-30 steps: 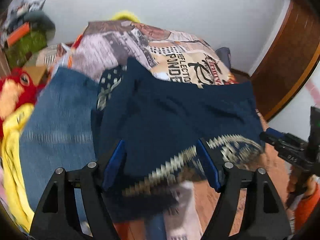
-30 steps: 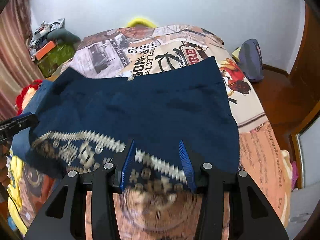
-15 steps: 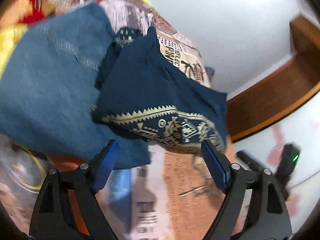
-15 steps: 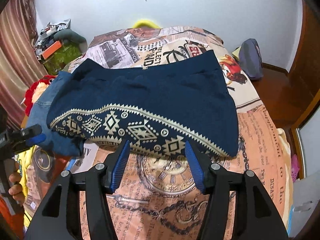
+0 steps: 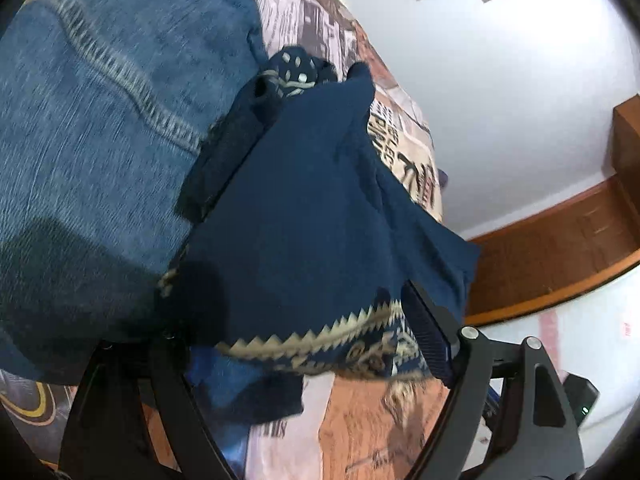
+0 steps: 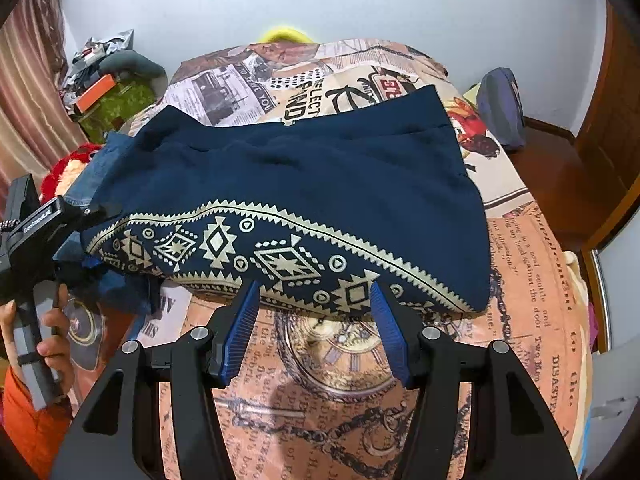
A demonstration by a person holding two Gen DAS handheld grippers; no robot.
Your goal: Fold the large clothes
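Now, garment: navy skirt lies crosswise, patterned hem nearest.
Right gripper: released, just opened, at the hem.
Left gripper: released, straddling its end.

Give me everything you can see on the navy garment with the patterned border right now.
The navy garment is dark blue soft fabric with a cream geometric border, diamonds and zigzags, along its near edge. It lies folded and spread across the printed bedspread, its left part overlapping a blue denim piece. The right gripper is open just short of the border, not touching. The left gripper stands open at the left end; its left finger is hidden under cloth, and contact there cannot be judged.
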